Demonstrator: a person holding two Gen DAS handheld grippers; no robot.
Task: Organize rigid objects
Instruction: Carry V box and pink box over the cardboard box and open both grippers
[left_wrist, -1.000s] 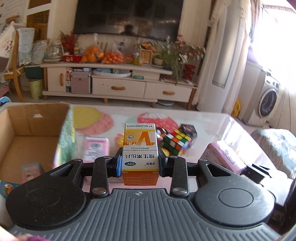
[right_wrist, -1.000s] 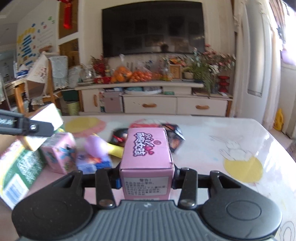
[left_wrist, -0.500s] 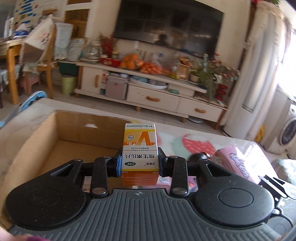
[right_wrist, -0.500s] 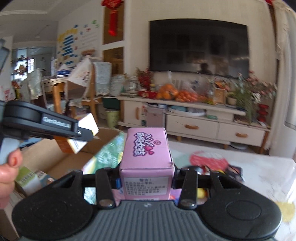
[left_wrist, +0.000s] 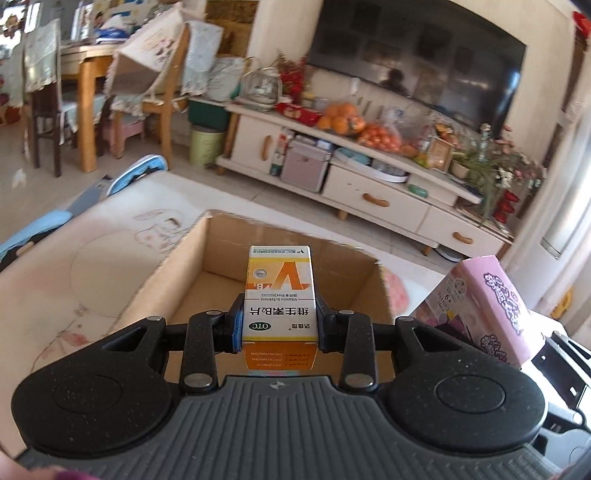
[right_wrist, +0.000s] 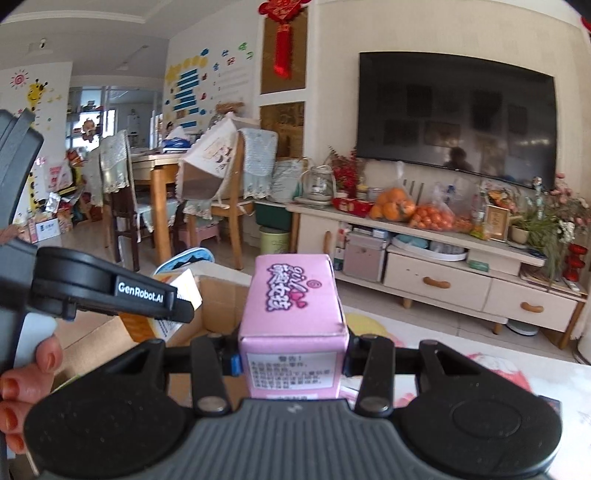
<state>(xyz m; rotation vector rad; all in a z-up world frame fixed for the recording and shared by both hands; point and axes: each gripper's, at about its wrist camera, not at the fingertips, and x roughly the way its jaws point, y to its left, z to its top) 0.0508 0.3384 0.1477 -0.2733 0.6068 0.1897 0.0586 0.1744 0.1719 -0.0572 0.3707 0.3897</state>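
Two boxes carried above the cardboard box (left_wrist: 221, 266)

Its floor is mostly hidden; left hand-held gripper (left_wrist: 279, 328) clamps the vitamin box (left_wrist: 279, 295), right hand-held gripper (right_wrist: 291, 360) clamps the pink box (right_wrist: 293, 299).

Orange-white medicine box (left_wrist: 279, 295): "OTC", "Vitamin B1 Tablets". Left claw (right_wrist: 155, 295) arm: "GenRobot.AI".

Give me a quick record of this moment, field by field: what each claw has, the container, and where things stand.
left claw: shut on orange-and-white vitamin box
right claw: shut on pink box
container: open cardboard box, on the table
vitamin box position: above the cardboard box opening
pink box position: beside the cardboard box, not yet over it
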